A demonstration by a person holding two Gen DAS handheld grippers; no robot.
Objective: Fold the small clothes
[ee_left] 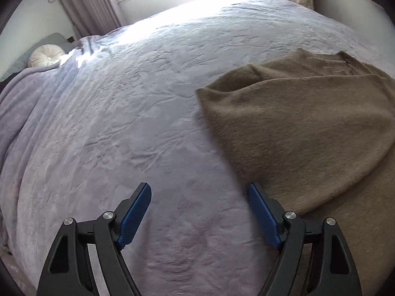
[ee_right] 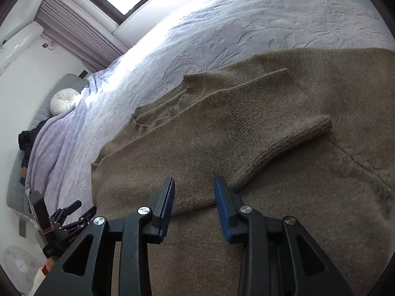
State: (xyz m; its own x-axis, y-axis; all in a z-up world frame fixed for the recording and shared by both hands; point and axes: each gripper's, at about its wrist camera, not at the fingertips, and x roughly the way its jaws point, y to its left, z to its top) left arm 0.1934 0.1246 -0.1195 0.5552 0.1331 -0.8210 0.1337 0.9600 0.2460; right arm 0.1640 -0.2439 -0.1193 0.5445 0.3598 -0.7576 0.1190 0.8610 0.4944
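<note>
A brown knit sweater (ee_right: 246, 135) lies spread on a lavender bedspread (ee_right: 222, 24), its left sleeve folded across the body with the ribbed cuff (ee_right: 318, 123) pointing right and the collar (ee_right: 187, 93) toward the far side. My right gripper (ee_right: 195, 185) is open and empty, hovering over the folded sleeve near its shoulder. In the left wrist view the sweater (ee_left: 308, 123) fills the right side. My left gripper (ee_left: 200, 192) is open wide and empty over bare bedspread (ee_left: 123, 123), its right finger (ee_left: 261, 212) at the sweater's left edge.
A round white cushion (ee_left: 47, 55) and a grey headboard sit at the far left of the bed. Curtains (ee_left: 98, 5) and a window stand behind. The left gripper (ee_right: 61, 219) shows at the bed's left edge in the right wrist view.
</note>
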